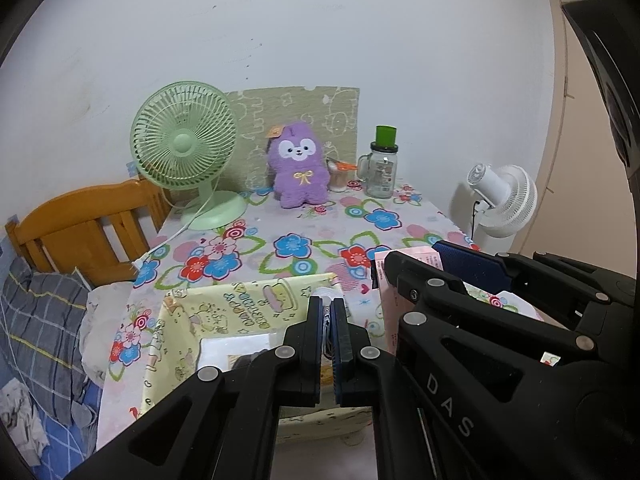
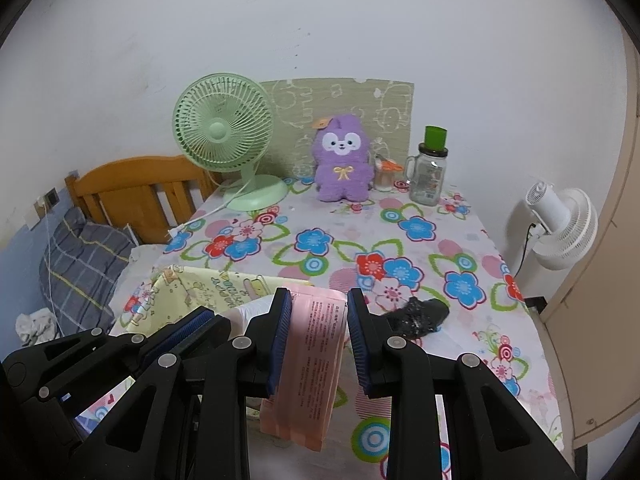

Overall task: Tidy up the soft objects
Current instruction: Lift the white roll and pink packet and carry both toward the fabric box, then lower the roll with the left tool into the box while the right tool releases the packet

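Here we see the left gripper [image 1: 327, 320] nearly closed, its two pads pinching a thin white and blue soft item [image 1: 327, 312] above the yellow box [image 1: 172, 320] at the near left of the table [image 1: 320, 220]. The right gripper [image 2: 318, 320] stands wide open around a pink packet [image 2: 312, 364]; the left pad seems to touch the packet's edge, while the right pad stays apart from it, so nothing is clamped. We count one pink packet, one yellow box, one dark crumpled item [image 2: 424, 316] just right of the right gripper, and one purple plush toy [image 1: 298, 168] at the far side. Two fans show: one green fan [image 1: 184, 148] on the table's far left and one white fan [image 1: 500, 200] off the table to the right. Beside the plush we note one small cup [image 1: 338, 176] and one glass jar [image 1: 382, 168] with a green cap. A wooden headboard [image 1: 80, 228] and a plaid pillow [image 1: 36, 320] lie left.
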`<state>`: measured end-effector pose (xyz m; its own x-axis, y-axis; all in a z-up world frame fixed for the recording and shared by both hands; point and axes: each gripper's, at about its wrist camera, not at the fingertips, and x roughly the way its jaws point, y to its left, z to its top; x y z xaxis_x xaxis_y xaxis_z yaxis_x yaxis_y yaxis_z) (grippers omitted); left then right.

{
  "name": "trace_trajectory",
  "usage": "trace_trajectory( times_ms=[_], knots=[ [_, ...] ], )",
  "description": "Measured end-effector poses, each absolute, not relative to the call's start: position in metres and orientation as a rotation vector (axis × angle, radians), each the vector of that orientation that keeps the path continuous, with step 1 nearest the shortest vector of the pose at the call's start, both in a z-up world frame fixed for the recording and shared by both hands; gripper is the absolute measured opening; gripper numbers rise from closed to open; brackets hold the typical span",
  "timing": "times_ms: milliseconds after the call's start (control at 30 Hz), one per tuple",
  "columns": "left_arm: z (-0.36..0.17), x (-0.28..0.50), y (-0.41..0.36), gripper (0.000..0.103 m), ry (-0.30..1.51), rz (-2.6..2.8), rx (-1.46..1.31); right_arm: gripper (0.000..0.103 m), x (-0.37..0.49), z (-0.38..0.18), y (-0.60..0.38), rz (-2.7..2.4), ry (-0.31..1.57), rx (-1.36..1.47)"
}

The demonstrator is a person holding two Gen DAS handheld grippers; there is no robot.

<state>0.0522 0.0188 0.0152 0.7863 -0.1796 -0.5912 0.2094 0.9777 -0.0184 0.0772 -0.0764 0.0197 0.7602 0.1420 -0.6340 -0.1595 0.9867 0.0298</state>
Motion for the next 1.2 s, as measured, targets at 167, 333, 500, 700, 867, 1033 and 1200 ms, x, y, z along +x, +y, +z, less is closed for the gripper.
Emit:
trace_trajectory(
  times_ms=[167,333,500,700,867,1033,1200],
  knots=[
    [0.010,0.056,0.032,0.001,0.645,-0.196,0.038,0.031,0.082,0.015,-0.063,0.177,0.702,-0.036],
    [0.004,0.061,0.044,0.001,0.663,-0.186,0.026,0.031,0.088,0.009,-0.050,0.188,0.721,-0.043],
    [-0.003,0.067,0.054,0.001,0.682,-0.181,0.019,0.031,0.095,0.001,-0.038,0.196,0.742,-0.049],
    [-0.013,0.075,0.067,0.001,0.707,-0.164,0.007,0.032,0.106,-0.010,-0.023,0.212,0.767,-0.052],
    [-0.020,0.082,0.078,0.001,0.727,-0.144,0.005,0.032,0.114,-0.019,-0.012,0.232,0.785,-0.048],
    [-0.029,0.089,0.087,0.001,0.749,-0.128,0.001,0.032,0.124,-0.028,-0.002,0.247,0.807,-0.049],
    [-0.038,0.097,0.096,0.002,0.781,-0.107,-0.002,0.032,0.133,-0.040,0.008,0.269,0.839,-0.047]
  ],
)
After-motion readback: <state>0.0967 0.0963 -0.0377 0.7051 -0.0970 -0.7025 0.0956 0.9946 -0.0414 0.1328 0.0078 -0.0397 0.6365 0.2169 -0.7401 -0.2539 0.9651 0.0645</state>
